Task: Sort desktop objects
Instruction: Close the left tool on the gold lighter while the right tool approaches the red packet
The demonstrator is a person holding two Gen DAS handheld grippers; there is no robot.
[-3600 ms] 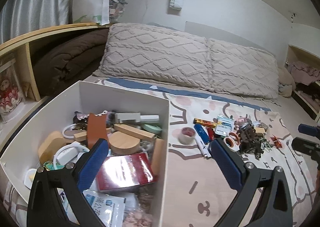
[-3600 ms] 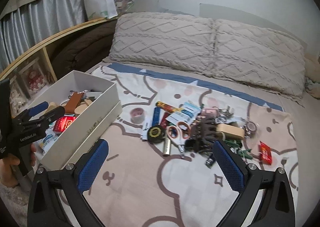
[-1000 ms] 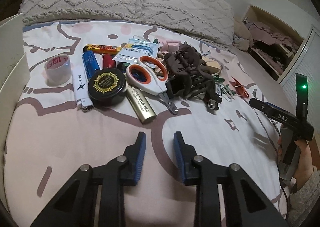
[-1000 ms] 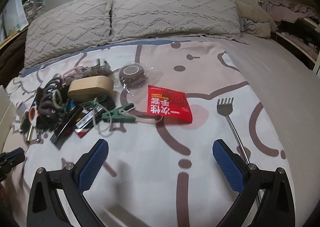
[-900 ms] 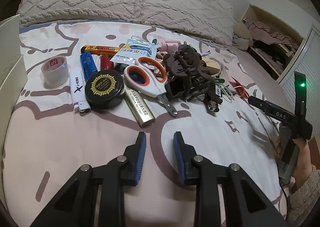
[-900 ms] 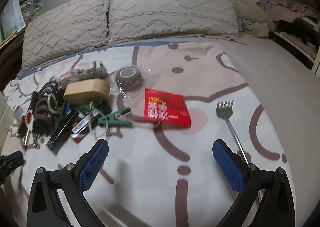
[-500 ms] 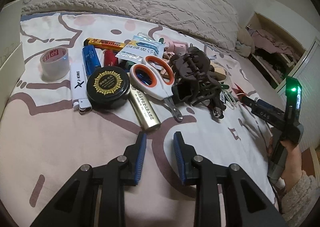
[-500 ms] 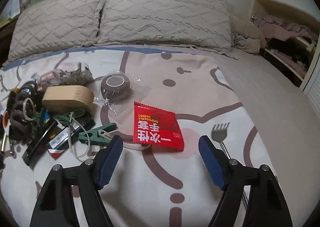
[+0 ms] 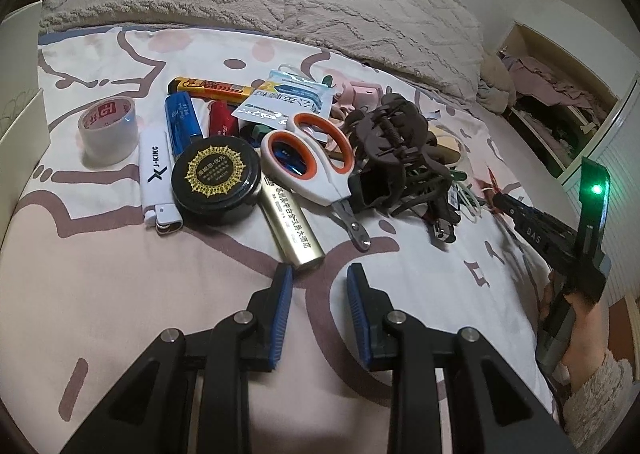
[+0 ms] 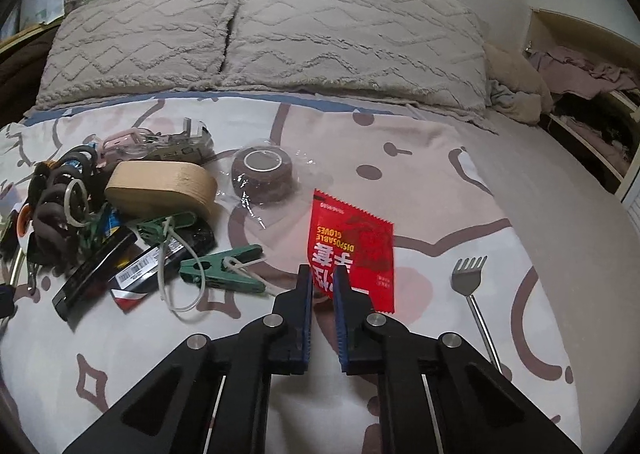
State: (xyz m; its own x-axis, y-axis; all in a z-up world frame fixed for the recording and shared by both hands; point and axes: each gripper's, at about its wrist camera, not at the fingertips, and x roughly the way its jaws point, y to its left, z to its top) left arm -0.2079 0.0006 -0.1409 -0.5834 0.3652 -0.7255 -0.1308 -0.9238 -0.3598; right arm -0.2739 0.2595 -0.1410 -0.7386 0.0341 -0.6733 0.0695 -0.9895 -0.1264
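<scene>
The right gripper [image 10: 322, 279] is pinched on the near left corner of the red glove packet [image 10: 352, 250], which lies flat on the bedsheet [image 10: 420, 182] between a green clothespin [image 10: 222, 269] on its left and a metal fork-head scratcher [image 10: 470, 286] on its right. A wrapped brown tape roll [image 10: 262, 172] sits just beyond it. The left gripper [image 9: 320, 280] hangs narrow and empty over bare sheet, its left fingertip just beside the near end of a gold tube [image 9: 291, 223]; scissors [image 9: 310, 162] and a black round tin [image 9: 218, 179] lie farther off.
</scene>
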